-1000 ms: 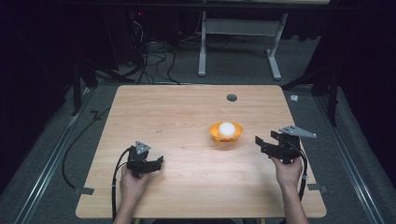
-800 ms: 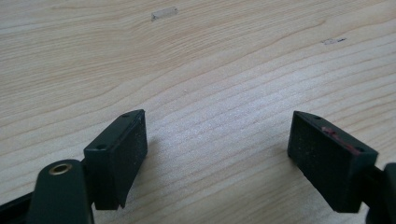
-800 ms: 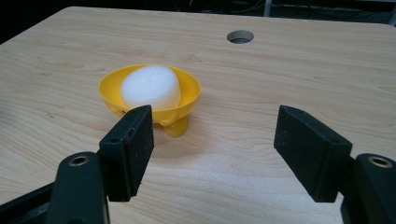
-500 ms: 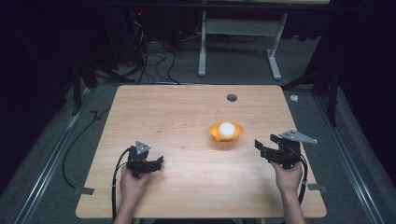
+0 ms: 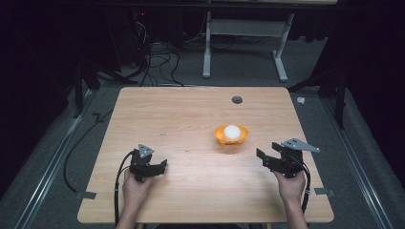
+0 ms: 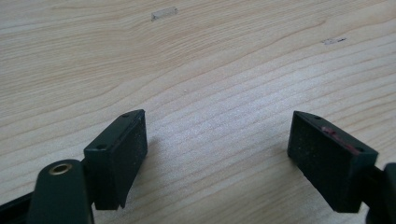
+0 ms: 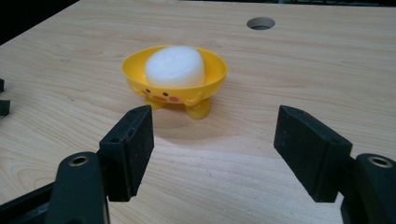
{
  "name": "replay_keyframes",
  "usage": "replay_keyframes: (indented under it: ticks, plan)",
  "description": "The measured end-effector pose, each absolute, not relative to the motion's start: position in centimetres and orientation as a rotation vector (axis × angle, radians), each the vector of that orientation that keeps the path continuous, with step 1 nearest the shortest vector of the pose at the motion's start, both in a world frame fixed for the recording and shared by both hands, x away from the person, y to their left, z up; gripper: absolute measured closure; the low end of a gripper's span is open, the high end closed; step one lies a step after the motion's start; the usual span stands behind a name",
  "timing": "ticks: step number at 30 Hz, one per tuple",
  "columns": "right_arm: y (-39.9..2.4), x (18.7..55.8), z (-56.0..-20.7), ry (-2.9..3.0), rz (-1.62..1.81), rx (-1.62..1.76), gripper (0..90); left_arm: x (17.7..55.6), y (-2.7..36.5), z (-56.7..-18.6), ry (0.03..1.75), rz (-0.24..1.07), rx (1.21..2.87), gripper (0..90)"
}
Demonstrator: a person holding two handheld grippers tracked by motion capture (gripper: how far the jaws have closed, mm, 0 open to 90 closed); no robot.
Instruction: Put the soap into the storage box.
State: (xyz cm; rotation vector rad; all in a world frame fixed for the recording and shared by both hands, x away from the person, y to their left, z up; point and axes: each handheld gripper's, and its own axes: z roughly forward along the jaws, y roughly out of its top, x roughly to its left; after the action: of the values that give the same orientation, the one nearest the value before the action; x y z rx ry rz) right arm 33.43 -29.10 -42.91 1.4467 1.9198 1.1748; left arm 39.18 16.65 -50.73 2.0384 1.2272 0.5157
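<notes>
We are holding both the left gripper (image 5: 160, 168) and right gripper (image 7: 212, 149) spread empty, seemingly lining the right up for the near yellow duck-faced bowl (image 7: 173, 81) with its white lump (image 7: 174, 66).

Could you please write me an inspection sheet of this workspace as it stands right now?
Surface: light wooden table, with a round hole near its far edge.
Job's things: yellow footed bowl with a painted face, holding a white rounded lump; it stands right of centre.
Clutter: small bits of tape on the wood.
Grippers: left claw open, over bare wood; right claw open, pointed at the bowl, not touching it.
Cables: one black cable trails from the left claw off the near edge; a tangle lies on the floor behind.
Surroundings: dark room, grey floor, white desk frame beyond the table.
</notes>
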Motion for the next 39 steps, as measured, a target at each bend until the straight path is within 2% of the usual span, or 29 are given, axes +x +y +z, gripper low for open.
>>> replay_keyframes:
  ticks: [39]
  plan:
    - [-25.6, 34.0, -45.6, 2.039, 1.138, 1.427, 29.8, 39.2, 16.7, -50.7, 1.227, 0.515, 2.039, 20.5]
